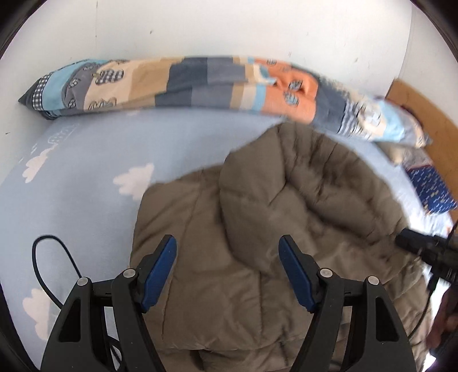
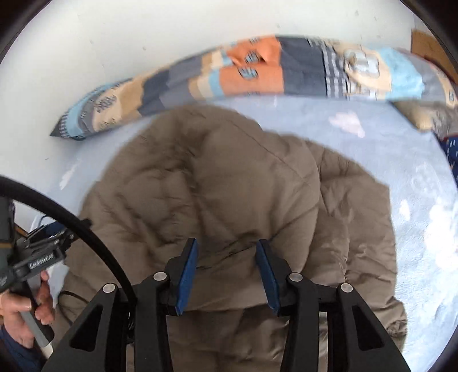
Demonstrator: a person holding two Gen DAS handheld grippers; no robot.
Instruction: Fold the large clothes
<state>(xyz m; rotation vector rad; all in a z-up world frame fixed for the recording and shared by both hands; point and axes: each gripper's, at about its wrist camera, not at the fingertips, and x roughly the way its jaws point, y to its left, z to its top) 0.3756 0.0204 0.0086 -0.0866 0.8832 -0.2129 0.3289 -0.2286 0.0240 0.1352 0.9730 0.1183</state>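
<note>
A puffy brown-grey quilted jacket lies bunched in folds on a light blue bed sheet with white clouds. It also shows in the right wrist view. My left gripper is open above the jacket's near part, with nothing between its blue pads. My right gripper is open over the jacket's near edge, jaws narrower, holding nothing. The right gripper shows at the right edge of the left wrist view. The left gripper shows at the left of the right wrist view.
A long patchwork pillow lies along the white wall behind the jacket. A wooden headboard and a dark blue patterned cushion are at the right. A black cable loops on the sheet at left.
</note>
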